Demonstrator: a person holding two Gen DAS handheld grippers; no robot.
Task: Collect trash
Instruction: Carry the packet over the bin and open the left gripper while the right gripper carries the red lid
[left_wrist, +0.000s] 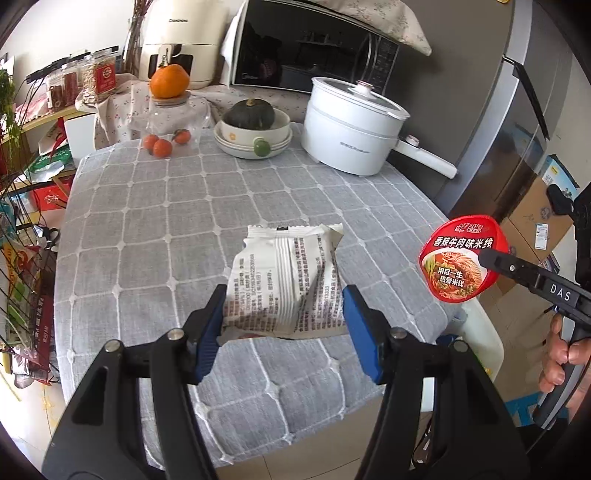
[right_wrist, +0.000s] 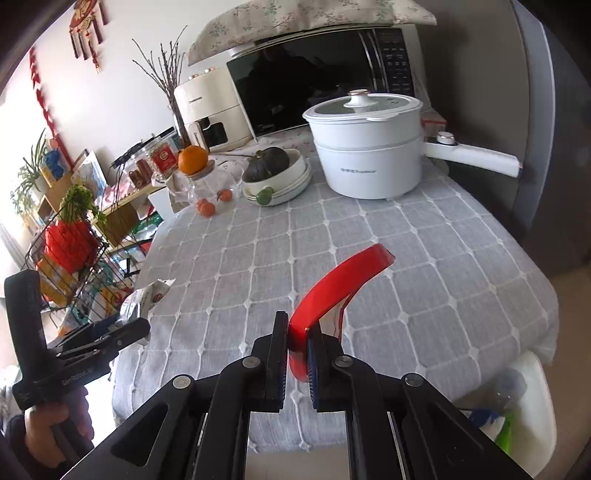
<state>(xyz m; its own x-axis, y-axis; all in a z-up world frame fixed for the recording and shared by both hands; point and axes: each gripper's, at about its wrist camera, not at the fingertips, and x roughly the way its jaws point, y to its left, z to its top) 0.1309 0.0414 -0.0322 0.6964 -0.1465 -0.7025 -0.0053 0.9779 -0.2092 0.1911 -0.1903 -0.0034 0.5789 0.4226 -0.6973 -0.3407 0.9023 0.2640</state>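
Observation:
A crumpled white snack wrapper (left_wrist: 284, 277) with printed text hangs just above the grey checked tablecloth (left_wrist: 155, 229). My left gripper (left_wrist: 284, 317) is shut on its lower edge, a blue pad (left_wrist: 210, 325) pressing each side. In the right wrist view this gripper (right_wrist: 122, 328) and the wrapper (right_wrist: 146, 295) show at the table's left edge. My right gripper (right_wrist: 297, 354) is shut on the rim of a red noodle-cup lid (right_wrist: 340, 280), which is tilted upward. In the left wrist view that lid (left_wrist: 460, 258) floats beyond the table's right edge, with a black finger (left_wrist: 517, 269) on it.
At the back of the table stand a white electric pot (left_wrist: 351, 125), stacked bowls with a dark squash (left_wrist: 255, 129), tangerines (left_wrist: 162, 146) and a glass jar (left_wrist: 173, 114). A white bin (right_wrist: 524, 406) holding rubbish sits below the table's near right corner. A wire rack (right_wrist: 70, 251) stands to the left.

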